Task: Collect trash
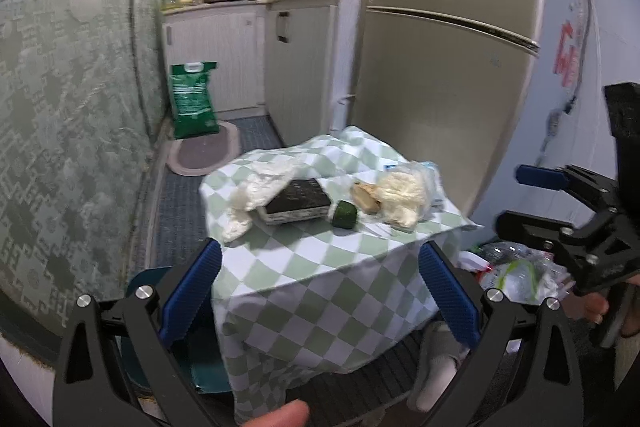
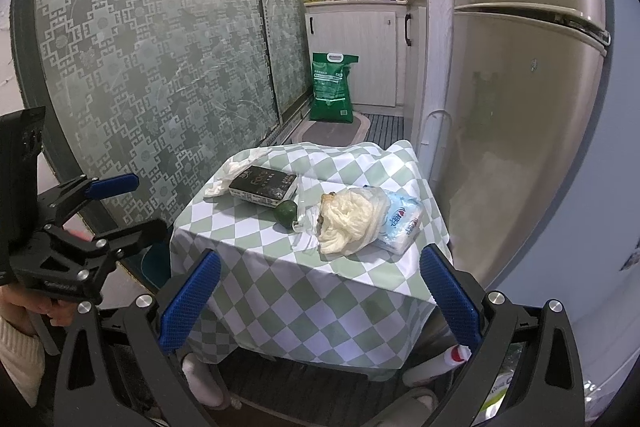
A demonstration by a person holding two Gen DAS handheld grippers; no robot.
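A small table with a green-and-white checked cloth carries a crumpled white tissue, a black box, a green round fruit, a clear bag with crumpled white paper and a bread-like piece, and a blue-white tissue pack. My left gripper is open and empty, short of the table's near edge; it also shows at the left of the right wrist view. My right gripper is open and empty, short of the table; it also shows in the left wrist view.
A fridge stands right of the table. Patterned glass doors run along the left. A green sack and a floor mat lie beyond. Plastic bottles and bags lie on the floor at the right.
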